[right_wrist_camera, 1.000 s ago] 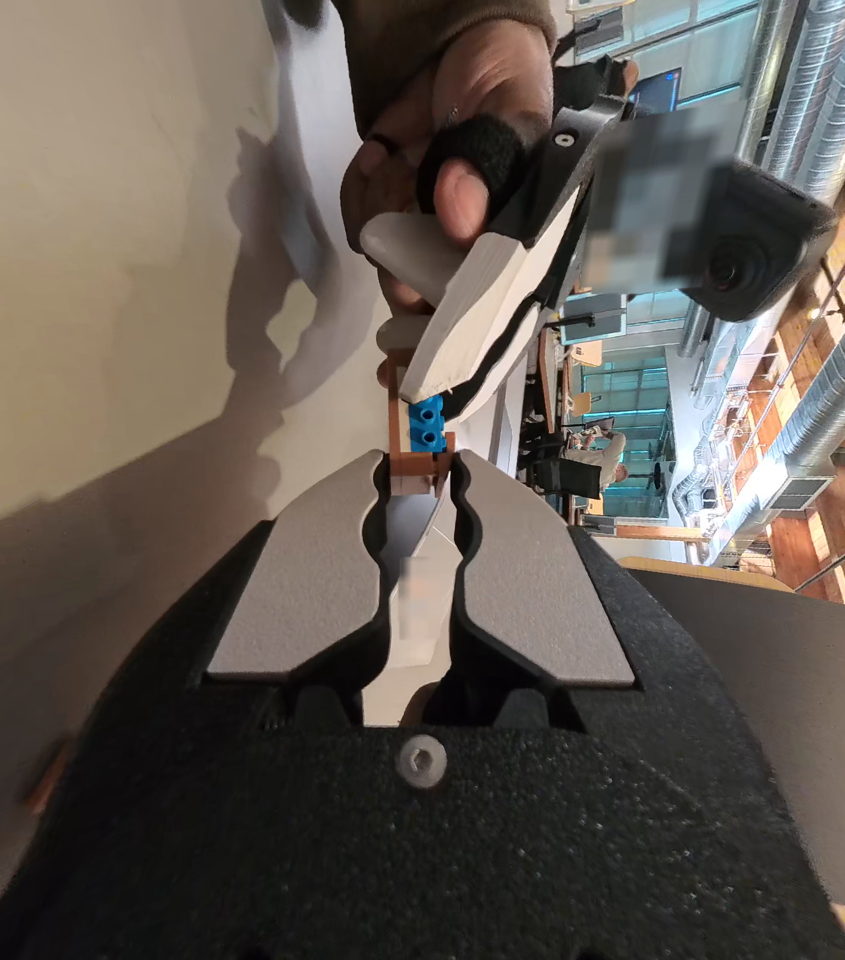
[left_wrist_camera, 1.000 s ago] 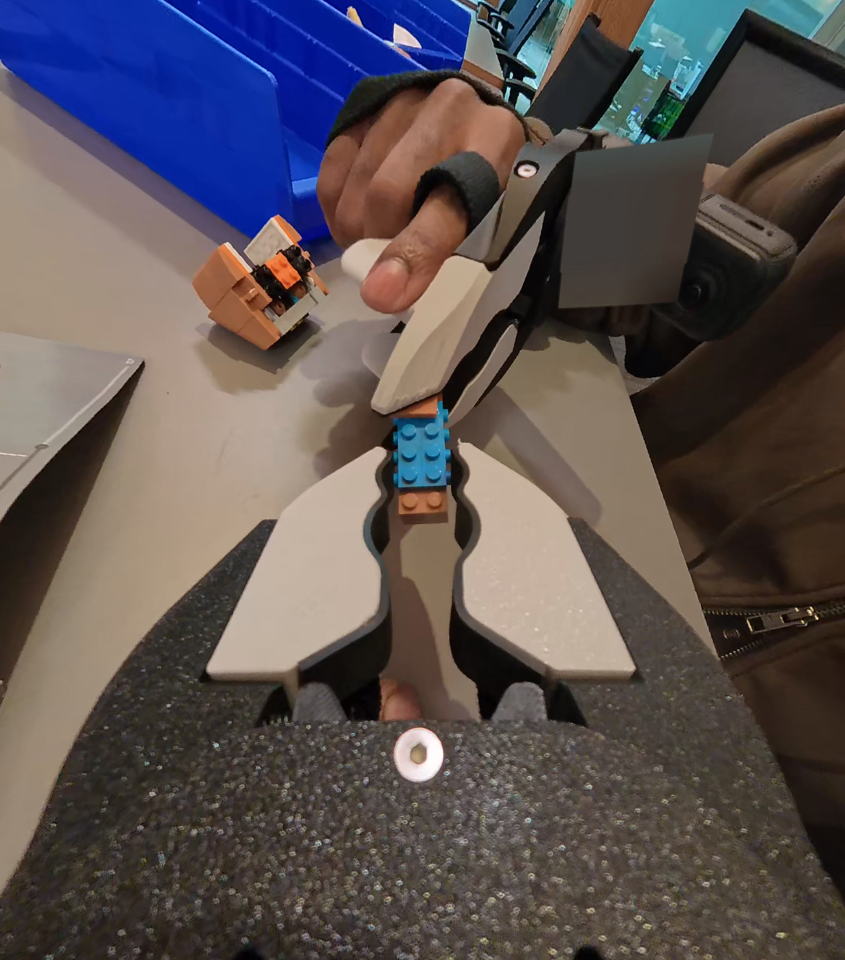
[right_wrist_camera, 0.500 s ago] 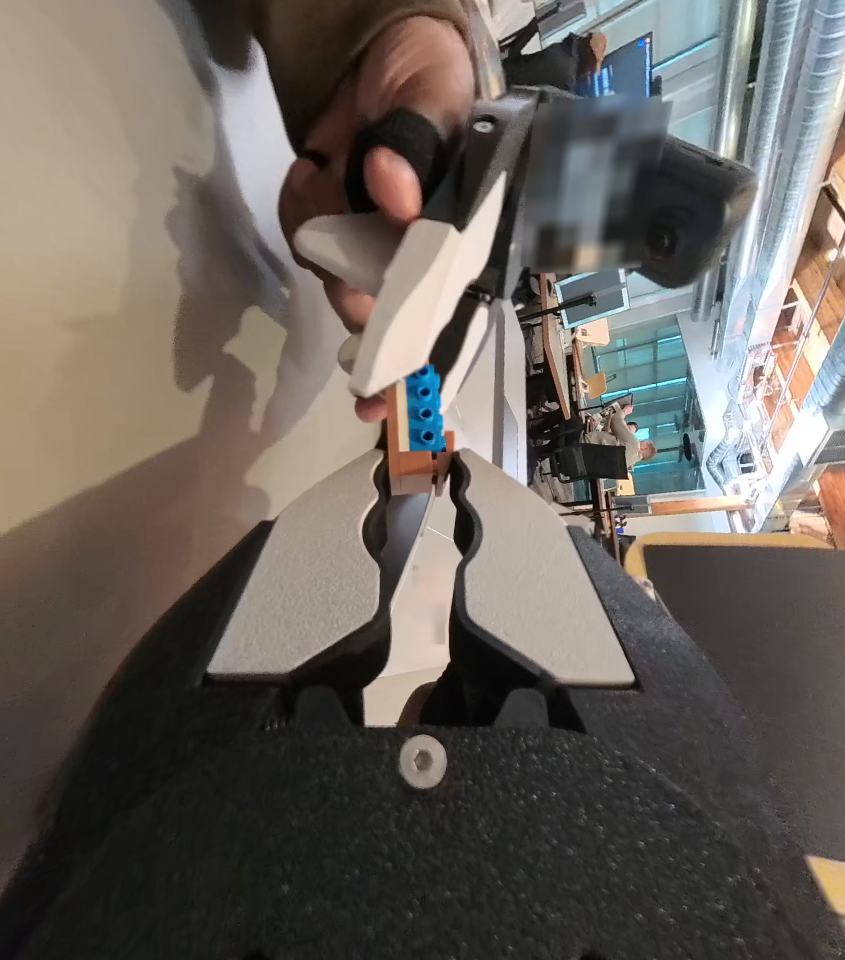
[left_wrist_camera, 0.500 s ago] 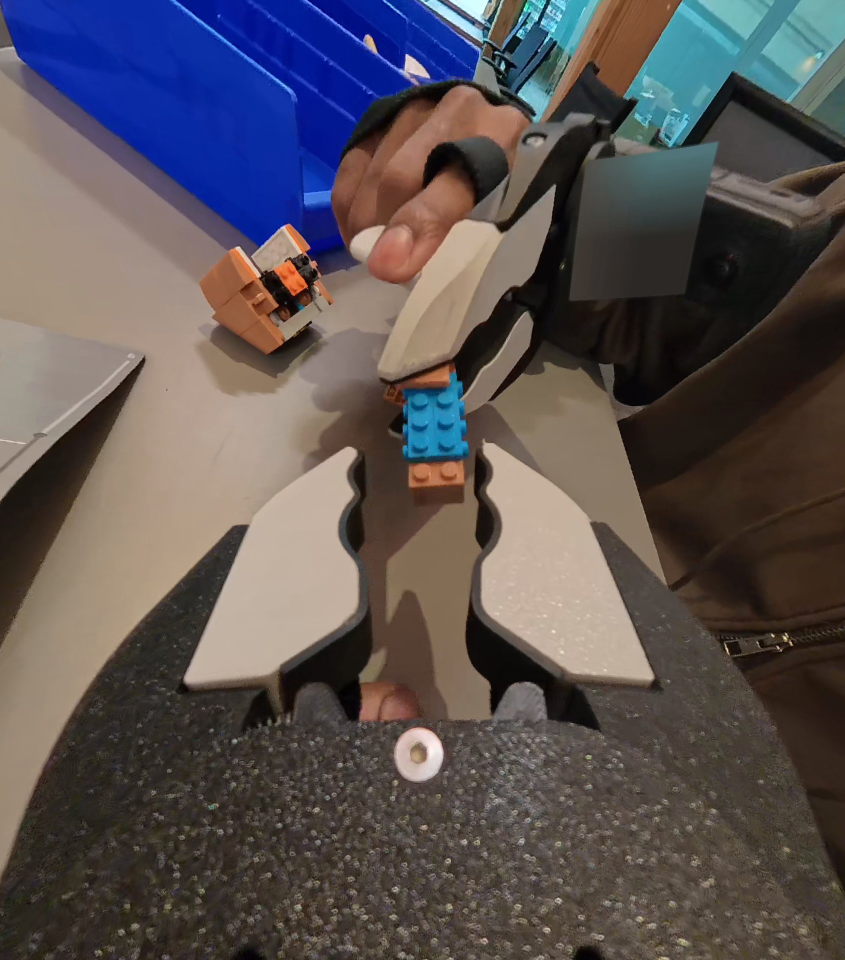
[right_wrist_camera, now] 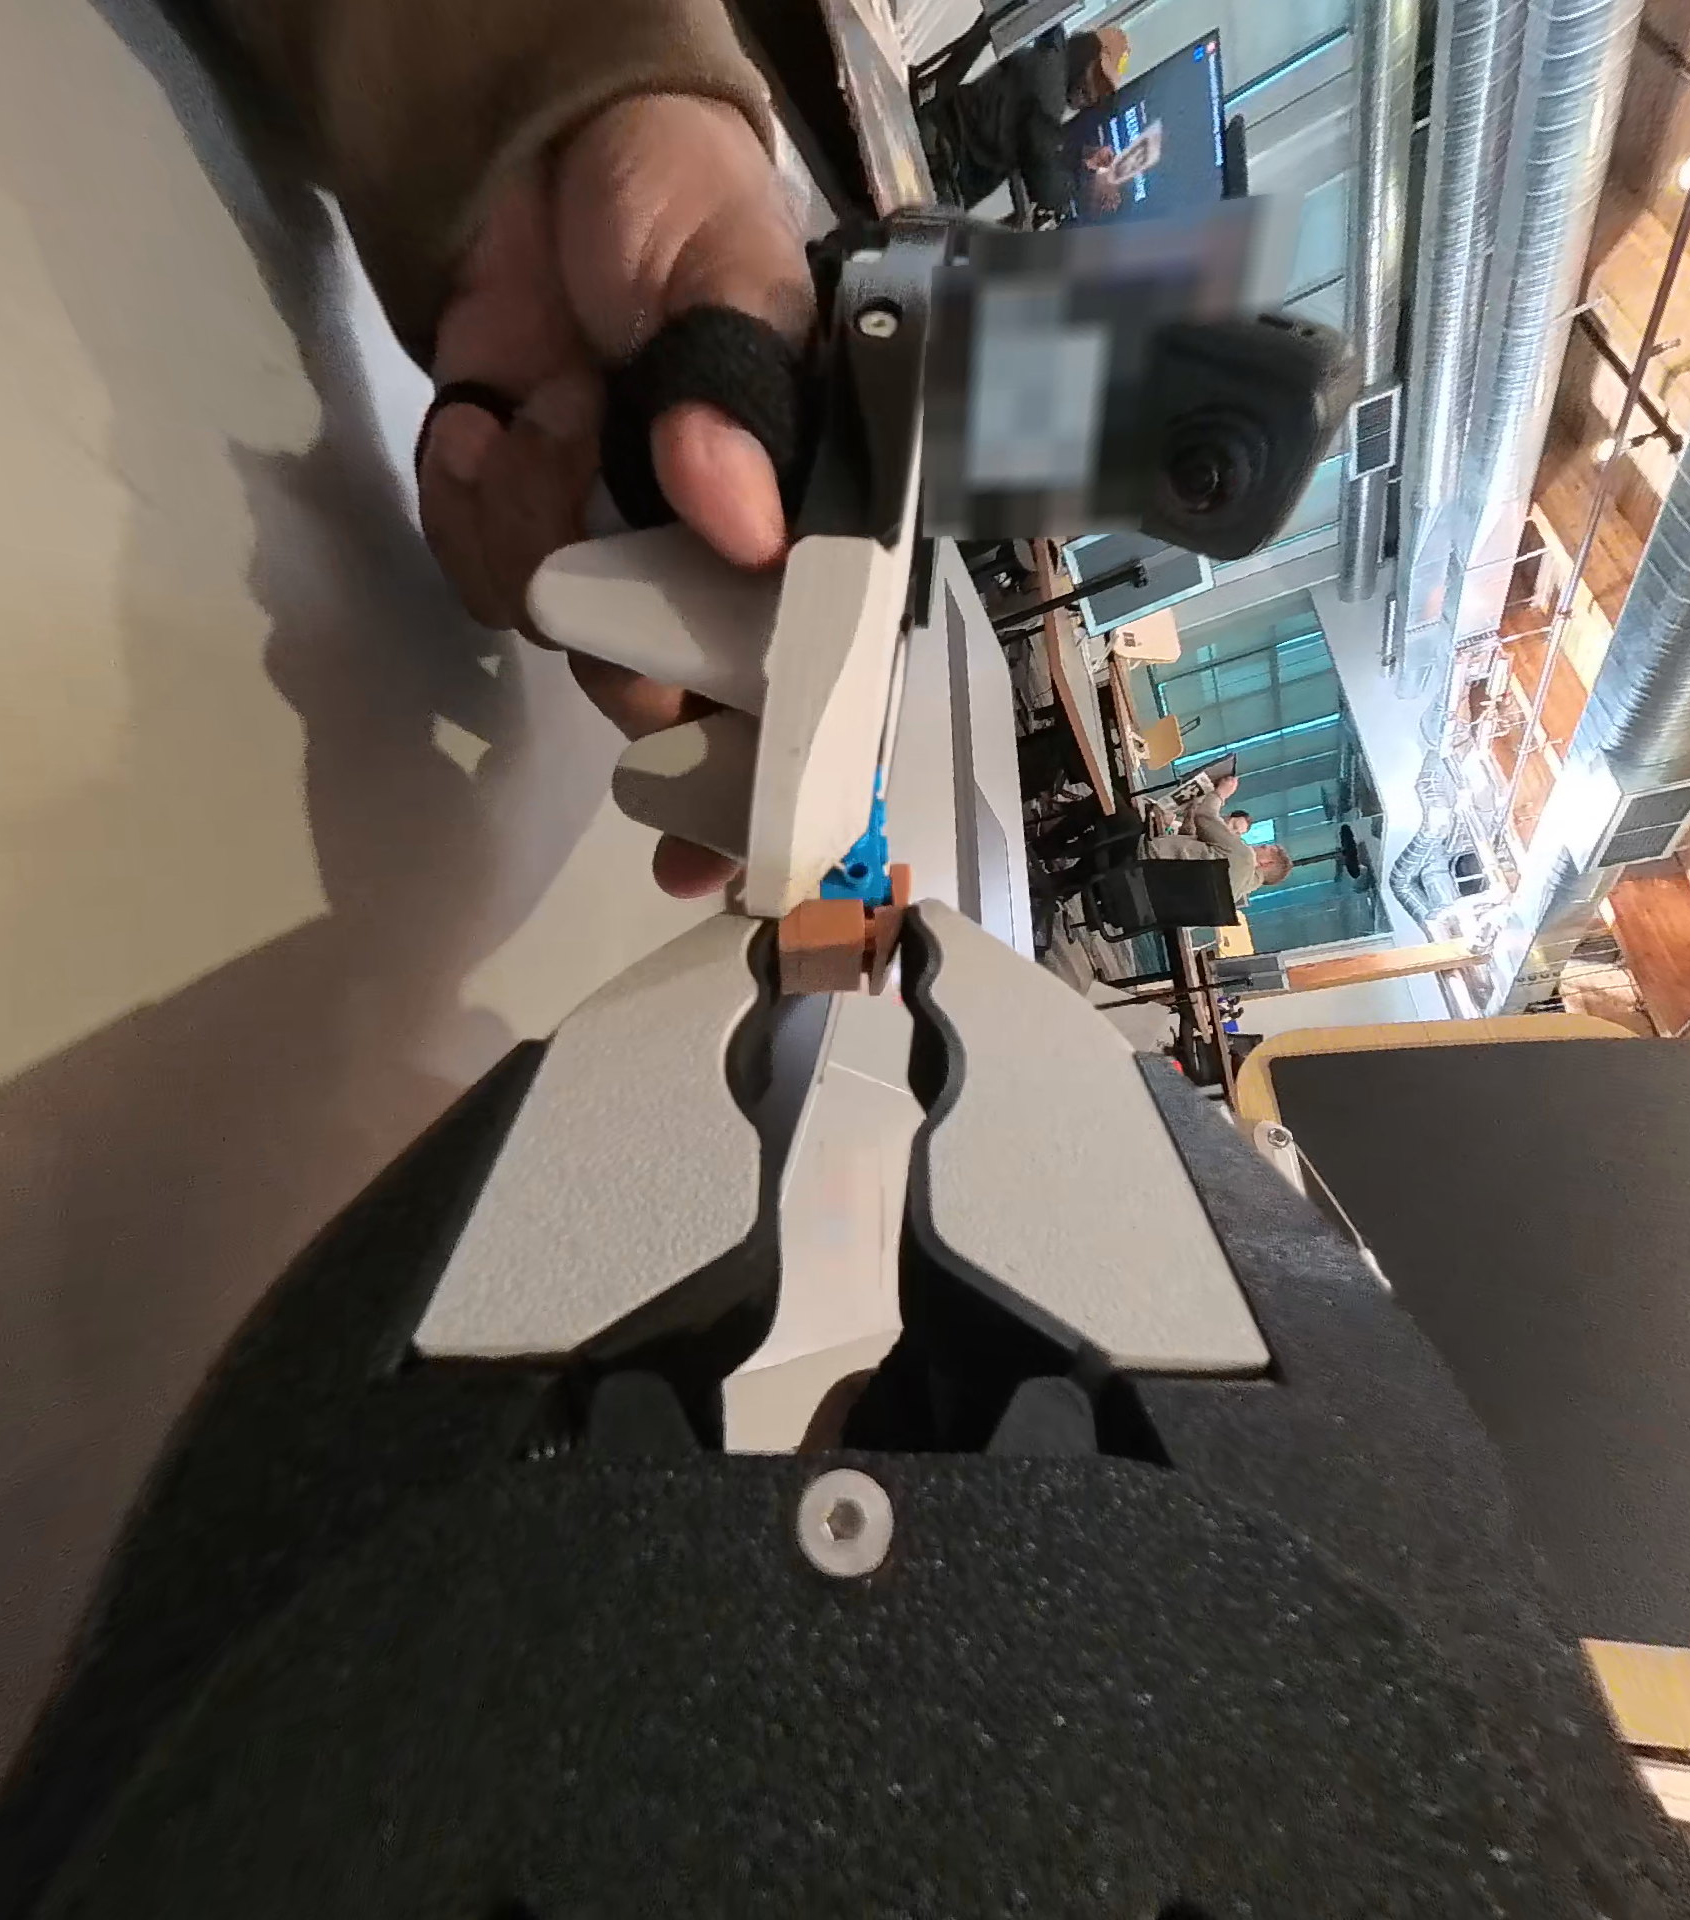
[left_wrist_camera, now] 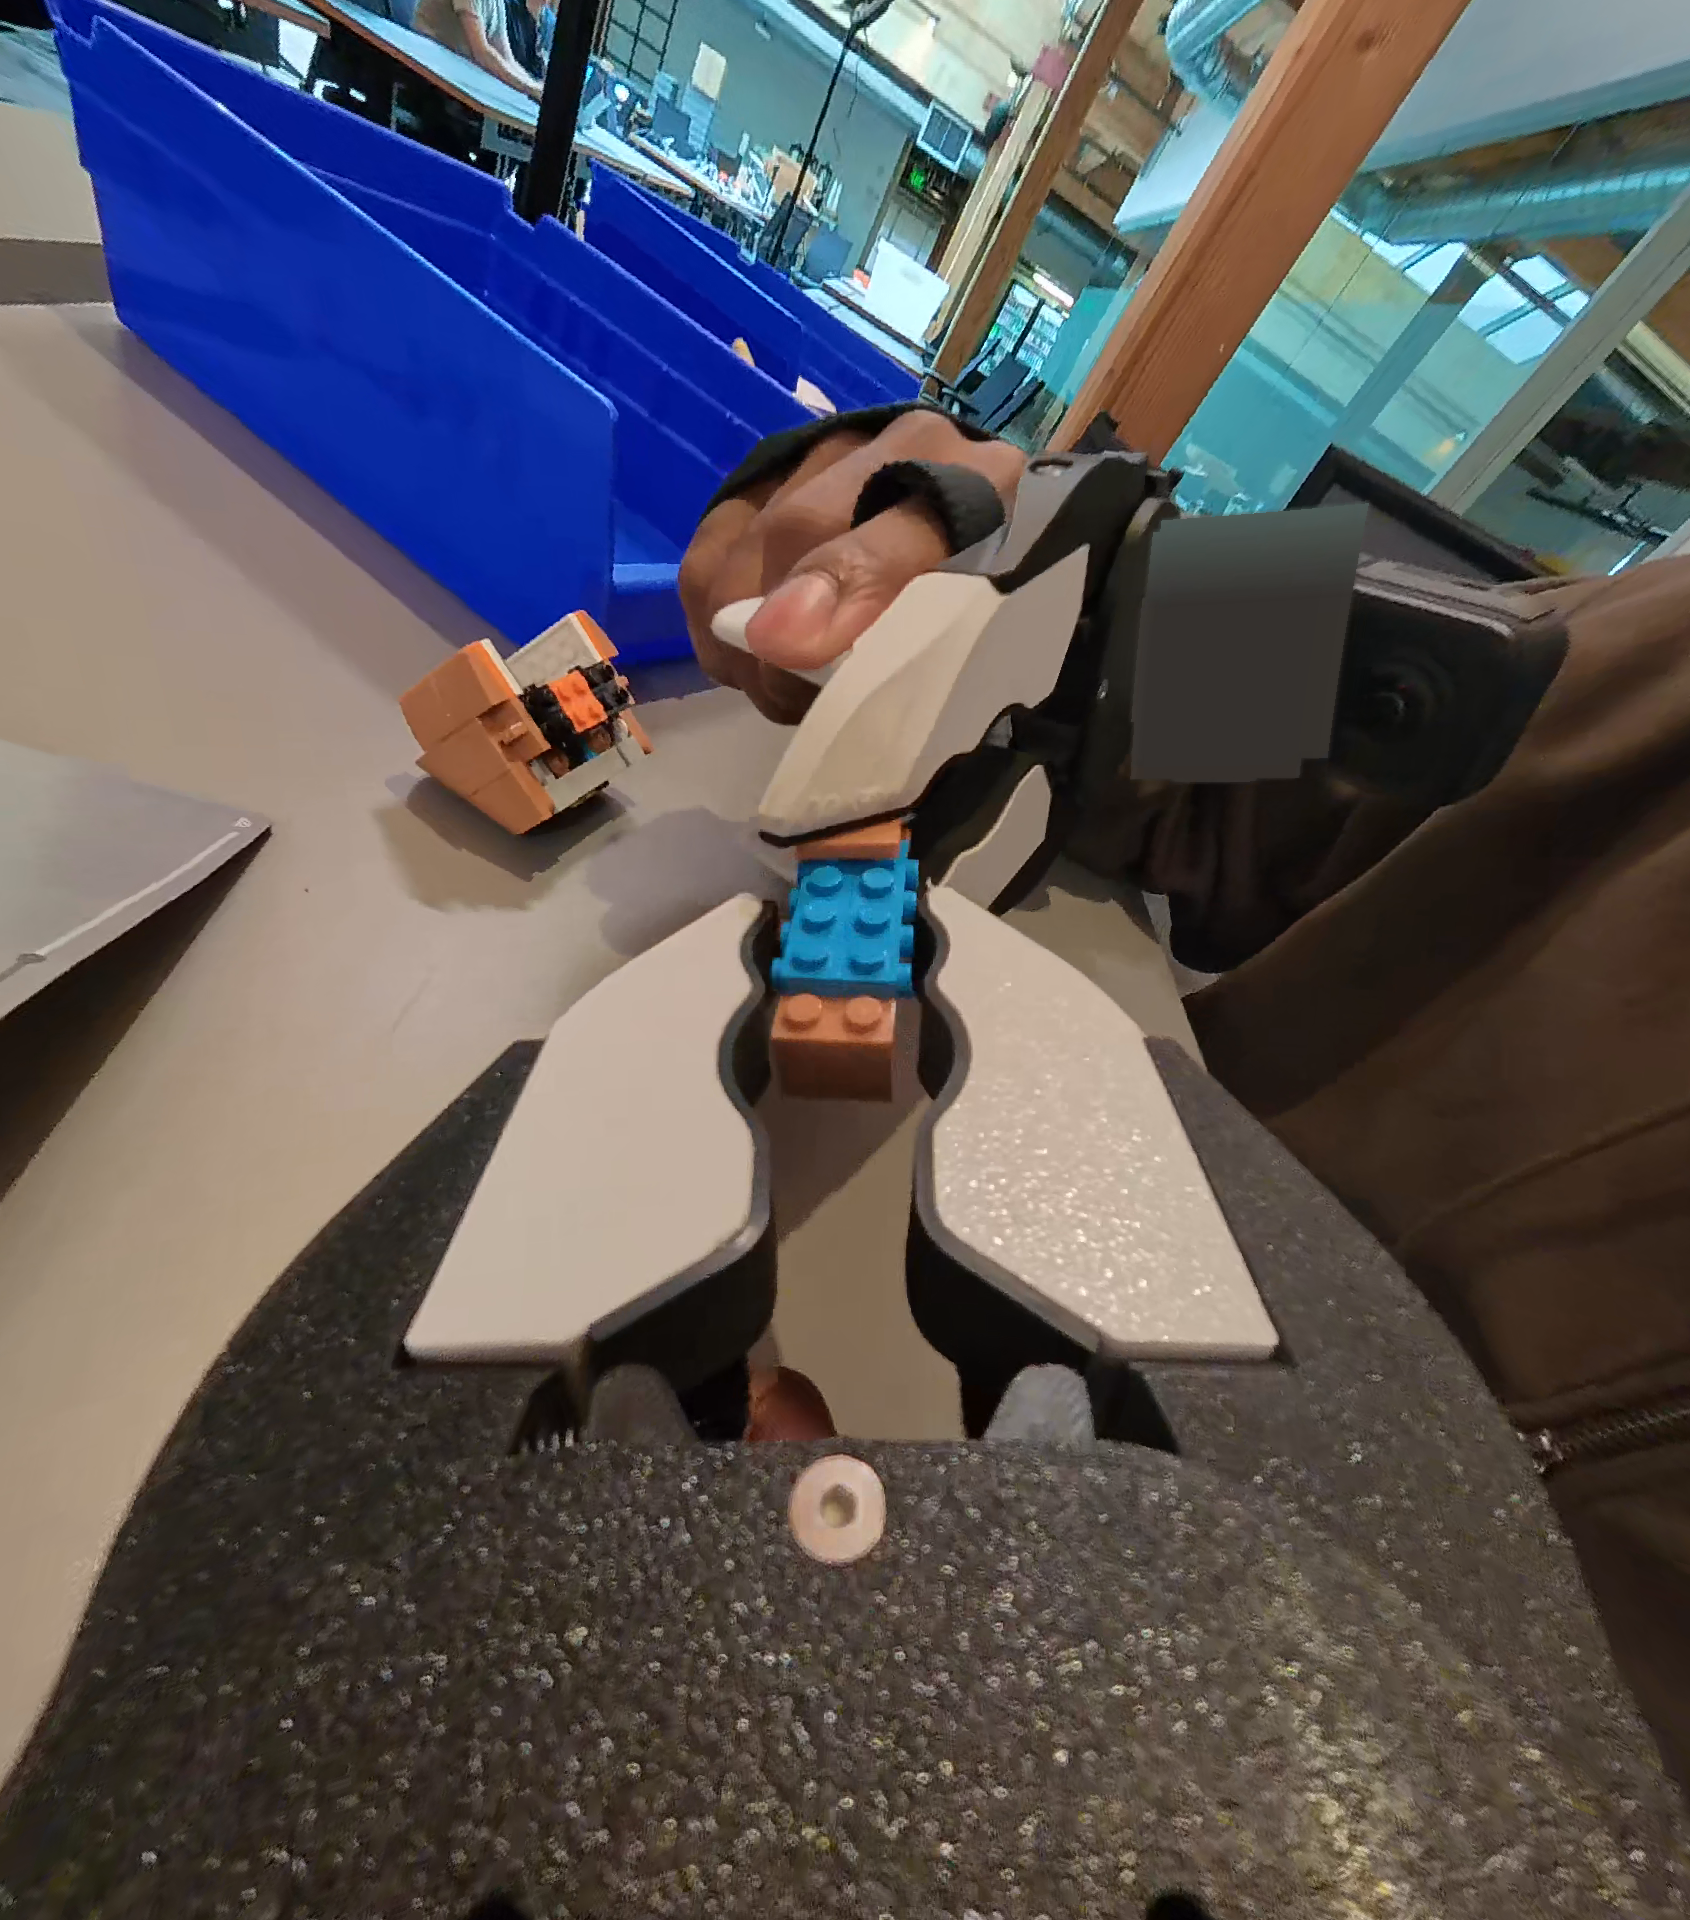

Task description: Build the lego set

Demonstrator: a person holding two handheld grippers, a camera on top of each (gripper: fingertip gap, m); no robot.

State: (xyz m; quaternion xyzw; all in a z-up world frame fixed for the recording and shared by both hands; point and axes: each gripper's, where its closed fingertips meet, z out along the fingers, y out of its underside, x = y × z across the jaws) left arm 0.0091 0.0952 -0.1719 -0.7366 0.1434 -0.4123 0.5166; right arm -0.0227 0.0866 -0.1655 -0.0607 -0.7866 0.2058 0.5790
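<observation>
A small lego piece, a blue brick (left_wrist_camera: 846, 930) on a brown brick (left_wrist_camera: 833, 1044), hangs in the air between both grippers. In the left wrist view my left gripper (left_wrist_camera: 846, 909) is shut on the sides of the blue brick. My right gripper (left_wrist_camera: 872, 847) comes in from the far side, shut on the brown far end. In the right wrist view my right gripper (right_wrist_camera: 839, 925) clamps the brown brick (right_wrist_camera: 820, 945). The left gripper (right_wrist_camera: 841, 873) reaches down from above and covers most of the blue brick (right_wrist_camera: 862, 862).
A small orange, white and black lego build (left_wrist_camera: 519, 727) lies on the grey table (left_wrist_camera: 197, 623). Blue bins (left_wrist_camera: 353, 343) stand behind it. An instruction booklet (left_wrist_camera: 41, 862) lies at the left. The person's brown jacket (left_wrist_camera: 1495, 987) fills the right side. My two grippers' fingertips are within a few centimetres of each other.
My left gripper was shut on the piece a second ago, opened half a second ago, and is shut on the blue brick again. The right gripper kept its hold throughout.
</observation>
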